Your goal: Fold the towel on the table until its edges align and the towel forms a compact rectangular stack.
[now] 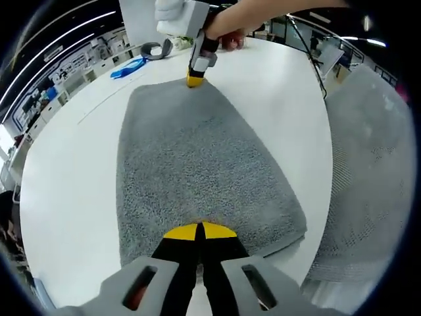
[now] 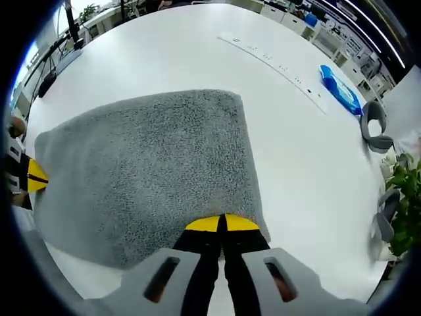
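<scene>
white round tabletop (image 1: 66,171) fills the left gripper view, with shelving dim behind it. one grey towel (image 1: 197,164) lies flat, stretching forward from the left gripper (image 1: 198,230), whose yellow-tipped jaws are pressed together on its near edge. at the far edge the right gripper (image 1: 195,80) meets the towel, held by a hand (image 1: 230,26); beyond sit one blue item (image 1: 128,66) and one grey strap (image 1: 156,49). in the right gripper view, the towel (image 2: 145,171) spreads ahead of the right gripper (image 2: 222,224), jaws closed on the near edge; the left gripper (image 2: 29,174) sits at its far left. if either pinch is shallow, the edge may slip during the fold, leaving misaligned edges.
</scene>
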`<state>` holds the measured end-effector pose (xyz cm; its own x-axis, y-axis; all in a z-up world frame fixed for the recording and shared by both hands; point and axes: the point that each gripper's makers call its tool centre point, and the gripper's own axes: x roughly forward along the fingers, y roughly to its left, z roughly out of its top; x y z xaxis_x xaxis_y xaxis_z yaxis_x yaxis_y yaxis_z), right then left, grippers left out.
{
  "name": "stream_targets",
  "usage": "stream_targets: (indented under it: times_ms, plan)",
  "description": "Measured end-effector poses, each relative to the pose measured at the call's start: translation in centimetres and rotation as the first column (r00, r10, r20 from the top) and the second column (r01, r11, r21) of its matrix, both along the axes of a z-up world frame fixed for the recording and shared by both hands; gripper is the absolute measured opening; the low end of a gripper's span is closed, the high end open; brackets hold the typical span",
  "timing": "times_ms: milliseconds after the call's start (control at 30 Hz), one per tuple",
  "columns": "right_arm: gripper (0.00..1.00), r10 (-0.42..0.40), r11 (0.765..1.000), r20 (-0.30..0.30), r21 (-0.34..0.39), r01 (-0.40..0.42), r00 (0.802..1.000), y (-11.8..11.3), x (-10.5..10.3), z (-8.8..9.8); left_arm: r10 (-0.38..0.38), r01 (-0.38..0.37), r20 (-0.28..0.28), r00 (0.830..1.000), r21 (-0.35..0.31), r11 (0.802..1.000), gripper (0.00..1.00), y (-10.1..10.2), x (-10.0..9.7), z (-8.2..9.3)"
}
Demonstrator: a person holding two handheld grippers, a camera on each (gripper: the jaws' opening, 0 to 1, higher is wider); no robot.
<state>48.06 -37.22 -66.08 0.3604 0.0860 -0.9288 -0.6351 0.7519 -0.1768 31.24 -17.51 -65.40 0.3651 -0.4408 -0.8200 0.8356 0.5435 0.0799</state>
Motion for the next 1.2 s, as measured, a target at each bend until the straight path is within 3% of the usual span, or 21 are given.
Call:
stream_targets:
  times_ms: [300,500,600,1033,1200]
  plan:
    - [0.00,0.004,1.000,0.006,0.000,-0.004,1.000,0.1,0.6,0.0,-0.038,0.034,-0.074,0.997,-0.052,0.998,0.01,-1.2,-0.8,0.0]
    - [0.00,-0.001,1.000,0.011,0.006,0.001,1.000,0.1,1.0,0.0,-0.061,0.057,-0.098,0.993,-0.047,0.997,0.01,-1.5,-0.8,-0.1]
    - [0.00,0.000,1.000,0.011,0.011,-0.001,1.000,0.2,1.1,0.1,-0.080,0.078,-0.090,0.993,-0.026,0.997,0.01,-1.5,-0.9,-0.1]
    - [0.00,0.026,1.000,0.023,-0.009,-0.026,0.999,0.6,2.7,0.1,-0.095,0.091,-0.080,0.992,-0.046,0.995,0.01,-3.0,-1.2,0.0]
    - [0.00,0.008,1.000,0.021,0.014,-0.008,1.000,0.6,3.3,0.1,-0.139,0.139,-0.023,0.990,-0.010,0.990,0.01,-3.8,-1.4,-0.1]
